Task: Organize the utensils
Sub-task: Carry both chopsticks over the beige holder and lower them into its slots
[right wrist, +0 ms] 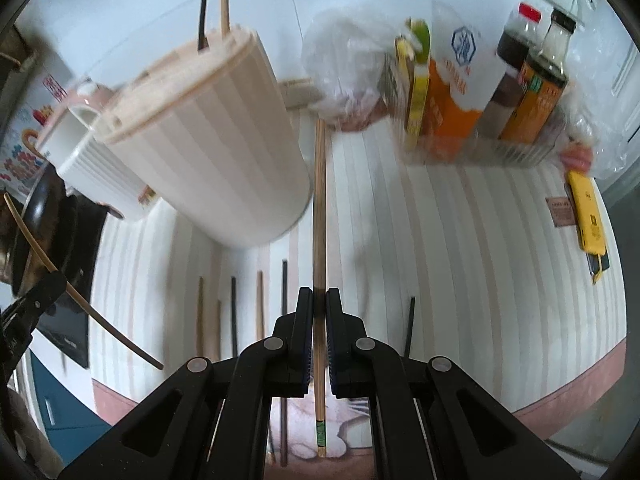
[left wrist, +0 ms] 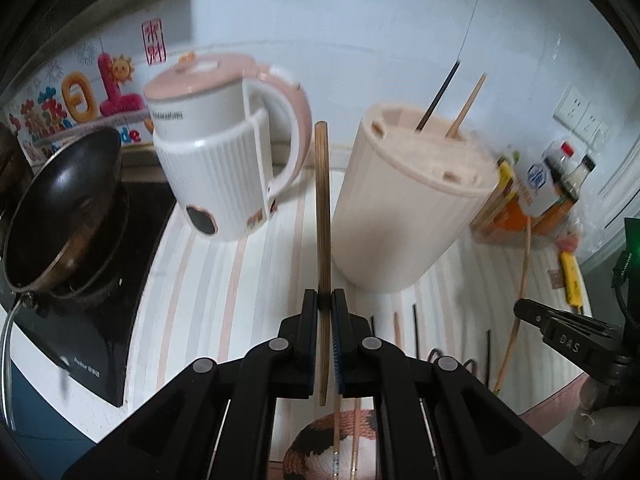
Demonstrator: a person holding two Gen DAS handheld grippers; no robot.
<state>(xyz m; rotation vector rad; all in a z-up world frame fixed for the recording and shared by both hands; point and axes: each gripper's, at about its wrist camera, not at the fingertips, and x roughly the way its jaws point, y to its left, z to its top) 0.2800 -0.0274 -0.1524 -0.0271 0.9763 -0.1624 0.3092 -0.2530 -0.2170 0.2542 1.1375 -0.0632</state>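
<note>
Each gripper has its jaws pinching one wooden chopstick: the left gripper (left wrist: 326,300) holds the darker chopstick (left wrist: 322,200) at frame centre, the right gripper (right wrist: 319,300) the paler chopstick (right wrist: 319,208). Both sticks are lifted off the striped counter (right wrist: 460,248). The cream holder (left wrist: 404,204), right of centre, already carries two sticks in its lid slots. I would tip each stick upright over a free slot and lower it straight, since a slanted tip will likely catch the lid.

2 chopsticks (right wrist: 213,4) stand in beige holder (right wrist: 208,140).
</note>
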